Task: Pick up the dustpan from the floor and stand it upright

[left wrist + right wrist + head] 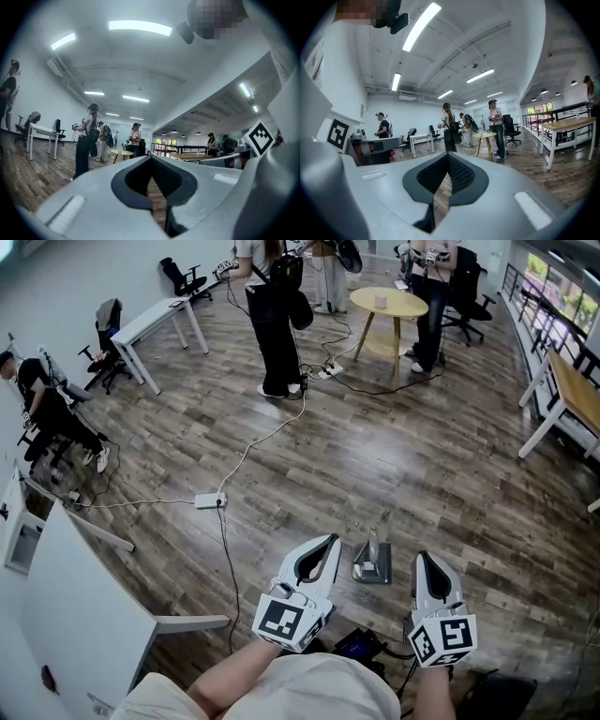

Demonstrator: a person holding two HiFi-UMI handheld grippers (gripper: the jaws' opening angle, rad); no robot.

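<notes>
The dustpan (372, 563) sits on the wooden floor (441, 474) just ahead of the person, between the two pairs of tongs. From the steep head view it reads as a small grey pan with a short handle pointing away. Whether it lies flat or is already partly raised cannot be told. The left tongs (328, 542) hang just to its left and the right tongs (422, 561) just to its right, neither touching it. Each gripper view shows its own jaws pressed together to a thin slit with only floor showing through, so both pairs are closed and empty. Both point out level across the room rather than down at the pan.

The step in hand looks like the reach. To do it well, one pair of tongs probably needs to tip downward, spread wide enough for the handle and close on it near its end, so the pan can swing up onto its base. The other pair could steady the pan's body against sliding on the smooth boards.

Ahead and to the right the boards are bare, leaving generous room. To the left a cable (228, 559) runs along the floor from a power strip (209, 501), and a white tabletop (84, 615) stands further left. A standing person (274, 324) and a round table (388, 304) are well apart from the work.
</notes>
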